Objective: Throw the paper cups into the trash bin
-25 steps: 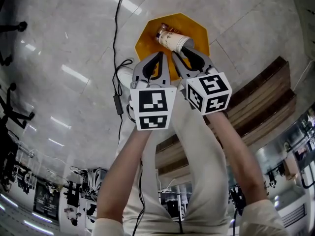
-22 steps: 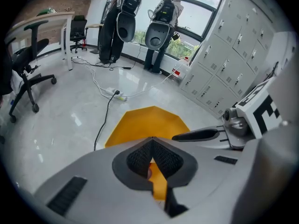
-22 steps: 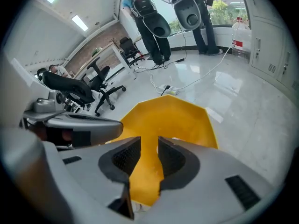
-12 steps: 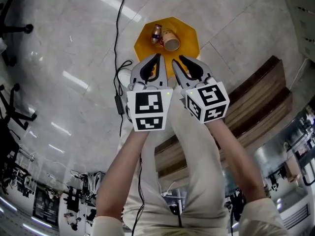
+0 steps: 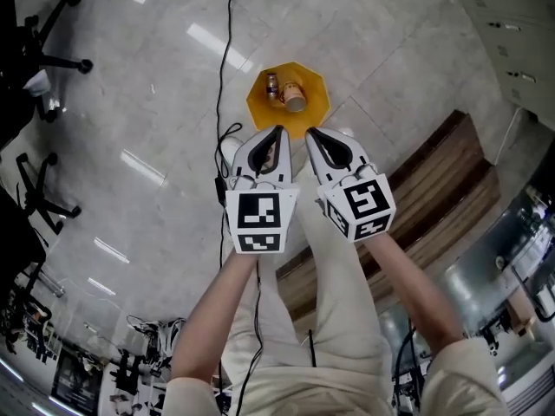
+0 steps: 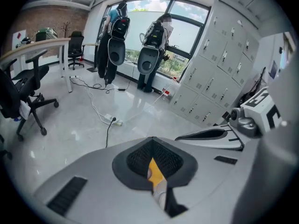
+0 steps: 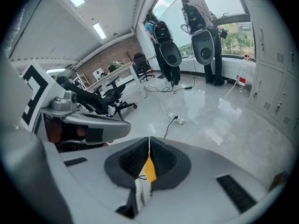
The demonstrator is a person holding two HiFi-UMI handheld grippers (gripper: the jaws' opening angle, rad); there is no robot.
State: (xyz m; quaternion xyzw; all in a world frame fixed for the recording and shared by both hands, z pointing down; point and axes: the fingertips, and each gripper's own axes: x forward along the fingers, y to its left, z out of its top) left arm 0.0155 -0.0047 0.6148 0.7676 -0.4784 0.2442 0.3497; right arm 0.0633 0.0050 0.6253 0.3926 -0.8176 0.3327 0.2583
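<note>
A yellow eight-sided trash bin (image 5: 309,96) stands on the pale floor straight below me. In it lie a paper cup (image 5: 294,100) on its side and a second small cup (image 5: 271,85). My left gripper (image 5: 277,132) and right gripper (image 5: 311,133) hang side by side above the bin's near edge, well over it. Both are empty. The left gripper (image 6: 152,139) has its jaws together. The right gripper (image 7: 149,139) is closing, with its tips meeting and nothing between them. A sliver of the yellow bin (image 7: 149,170) shows through each jaw gap.
A black cable (image 5: 227,33) runs over the floor to the left of the bin. A wooden bench (image 5: 438,185) stands at the right. Office chairs (image 5: 39,59) are at the far left. The person's legs and a white shoe (image 5: 227,152) are below the grippers.
The right gripper held a paper cup over the bin a second ago; the cup now lies in the bin. Both grippers have risen away from the bin, and the right jaws have come together.
</note>
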